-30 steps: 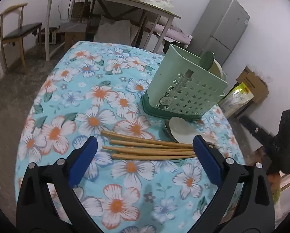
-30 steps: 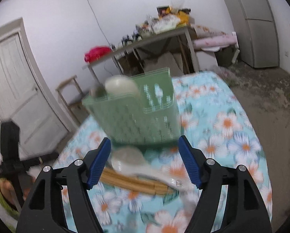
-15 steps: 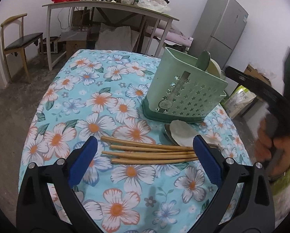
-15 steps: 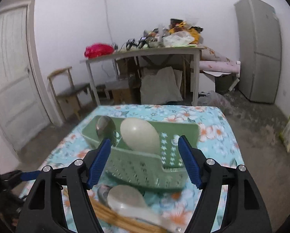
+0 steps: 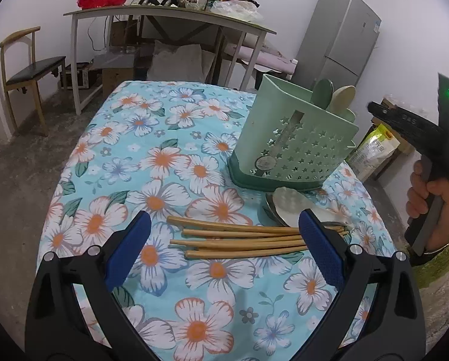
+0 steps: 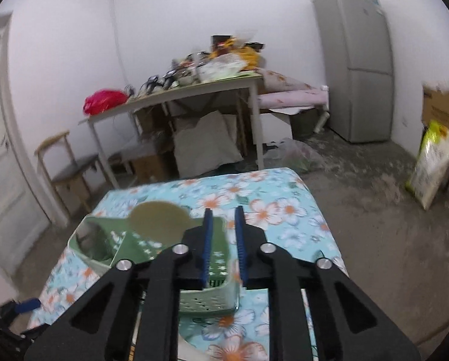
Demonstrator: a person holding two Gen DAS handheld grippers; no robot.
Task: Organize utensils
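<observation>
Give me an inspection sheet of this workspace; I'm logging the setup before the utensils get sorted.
Surface: table under a floral cloth.
Job's things: green holder upright with two spoons standing in it; four chopsticks lying loose beside a white spoon in front of the holder.
Clutter: nothing seen on the cloth.
Grippers: left gripper wide open above the chopsticks; right gripper above the holder, jaws nearly together, nothing seen between them.
Cables: wires hang behind the far desk.
Surroundings: fridge, chair, cardboard box, bag on the floor.
</observation>
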